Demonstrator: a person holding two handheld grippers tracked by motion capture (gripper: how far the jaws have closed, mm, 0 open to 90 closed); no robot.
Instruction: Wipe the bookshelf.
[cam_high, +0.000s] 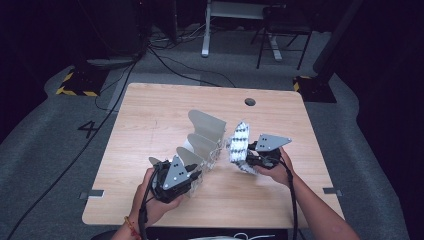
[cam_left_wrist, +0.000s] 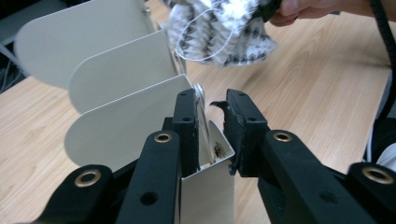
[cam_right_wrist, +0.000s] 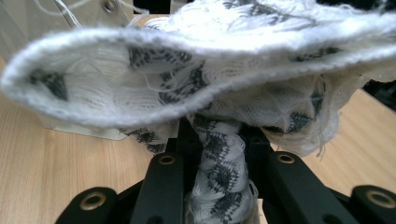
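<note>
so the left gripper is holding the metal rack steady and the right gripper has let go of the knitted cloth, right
Not quite. The left gripper does clamp the metal rack, but the right gripper is shut on the knitted cloth, as the right gripper view shows.

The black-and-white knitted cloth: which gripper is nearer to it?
Right. The right gripper clamps the black-and-white knitted cloth; the left gripper grips the grey metal divider rack beside it.

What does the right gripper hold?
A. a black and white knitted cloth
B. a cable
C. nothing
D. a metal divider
A: in the right gripper view, the right gripper is shut on the cloth, which is bunched between its jaws and spreads out above them.
</note>
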